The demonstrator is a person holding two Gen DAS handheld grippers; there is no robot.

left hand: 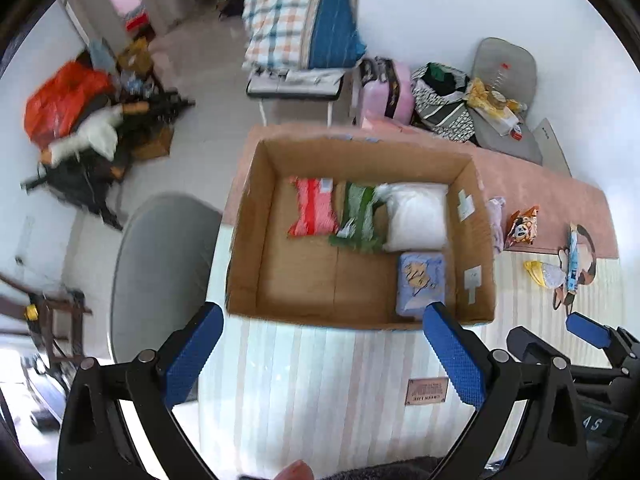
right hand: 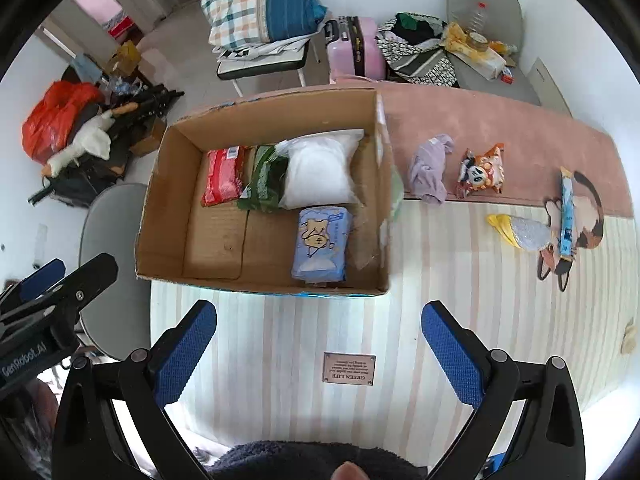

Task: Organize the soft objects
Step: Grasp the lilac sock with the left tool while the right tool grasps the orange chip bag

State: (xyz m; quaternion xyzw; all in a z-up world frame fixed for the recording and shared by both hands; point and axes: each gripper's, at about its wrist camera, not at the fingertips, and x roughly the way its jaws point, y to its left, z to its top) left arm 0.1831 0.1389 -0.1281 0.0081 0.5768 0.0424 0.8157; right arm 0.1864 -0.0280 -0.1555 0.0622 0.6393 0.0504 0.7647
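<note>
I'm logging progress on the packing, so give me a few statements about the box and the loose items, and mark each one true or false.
1. The cardboard box holds four packs. True.
2. The blue tissue pack lies in the box nearer the grippers than the white pack. True.
3. The lilac cloth is inside the box. False: it lies outside, on the pink mat.
4. The right gripper holds the cartoon snack bag. False: its jaws are open and empty.
5. The left gripper is open. True.
</note>
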